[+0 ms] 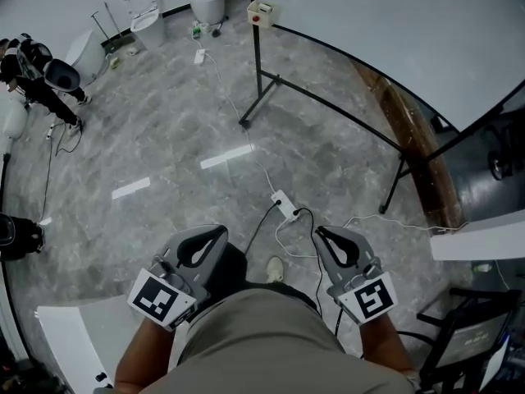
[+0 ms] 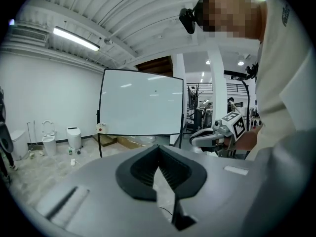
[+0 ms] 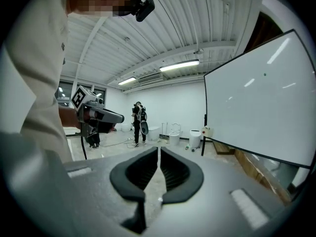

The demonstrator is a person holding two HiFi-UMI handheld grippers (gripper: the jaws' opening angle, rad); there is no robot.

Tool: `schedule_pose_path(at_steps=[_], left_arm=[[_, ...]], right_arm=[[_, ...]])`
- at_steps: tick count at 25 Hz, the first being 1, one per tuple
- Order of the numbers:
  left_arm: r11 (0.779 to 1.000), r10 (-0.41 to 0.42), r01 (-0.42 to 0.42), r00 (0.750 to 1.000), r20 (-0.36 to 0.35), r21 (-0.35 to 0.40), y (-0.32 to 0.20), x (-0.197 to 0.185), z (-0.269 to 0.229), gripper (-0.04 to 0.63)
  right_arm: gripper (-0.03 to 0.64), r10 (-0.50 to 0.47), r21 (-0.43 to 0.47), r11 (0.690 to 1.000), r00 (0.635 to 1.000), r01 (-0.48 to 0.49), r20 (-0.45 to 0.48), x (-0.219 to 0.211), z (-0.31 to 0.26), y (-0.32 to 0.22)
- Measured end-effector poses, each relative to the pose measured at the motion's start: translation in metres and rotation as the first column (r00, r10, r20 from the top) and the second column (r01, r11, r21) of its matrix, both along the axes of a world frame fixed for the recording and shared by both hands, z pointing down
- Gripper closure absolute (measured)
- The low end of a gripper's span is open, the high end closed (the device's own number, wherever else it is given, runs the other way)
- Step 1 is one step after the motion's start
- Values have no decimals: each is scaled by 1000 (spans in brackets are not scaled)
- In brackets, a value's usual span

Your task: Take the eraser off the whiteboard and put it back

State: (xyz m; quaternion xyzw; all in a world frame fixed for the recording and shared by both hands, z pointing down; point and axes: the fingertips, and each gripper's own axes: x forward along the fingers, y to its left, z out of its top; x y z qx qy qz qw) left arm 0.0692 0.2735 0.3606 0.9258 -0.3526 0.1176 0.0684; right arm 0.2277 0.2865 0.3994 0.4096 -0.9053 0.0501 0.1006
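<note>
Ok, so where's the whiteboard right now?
The whiteboard fills the upper right of the head view, on its black stand. It is up and to the right of the white power strip lying on the floor.

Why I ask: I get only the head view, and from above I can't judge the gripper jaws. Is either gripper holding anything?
Observer: No. The left gripper and the right gripper each show their jaws shut together in their own views, with nothing between them.
Operator: Is an eraser sitting on the board's face?
Observer: None that I can see. The left gripper view looks at the whiteboard nearly square on, and its face is blank apart from one small dark dot. A small cream box sits at its lower left corner. I can't tell whether that is the eraser.
</note>
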Motion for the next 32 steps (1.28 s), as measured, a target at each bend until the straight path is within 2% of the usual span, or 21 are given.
schedule_pose_path(at_steps=[4,9,12,16,20,25,28,32], left_arm=[[1000,-9,8,1000,9,16,-26,-9,9,592],[1000,-3,4,999,-34,14,-80,-27,24,592],[1000,10,-9,997,-76,7,-127,-45,32,592],[998,67,-65,992,-107,24,-199,-74,24,592],[990,137,-134,987,-83,38,-261,-107,11,592],[984,179,-177,981,-73,37,-316,-150,14,592],[985,172,-170,982,-76,33,-344,-169,21,592],[991,134,-134,986,-96,6,-373,-182,26,592]], right_arm=[[607,-21,-14,1000,1000,20,-21,-10,12,-26],[607,-13,-29,1000,997,11,-83,-25,26,-78],[607,-1,-6,1000,996,0,-84,-46,26,-121],[607,57,2,998,992,-57,-117,-82,17,-186],[607,90,15,996,984,-89,-155,-123,3,-254],[607,110,26,994,985,-107,-135,-167,-1,-322],[606,114,9,993,984,-114,-138,-186,4,-355],[601,128,16,992,977,-127,-172,-185,7,-405]])
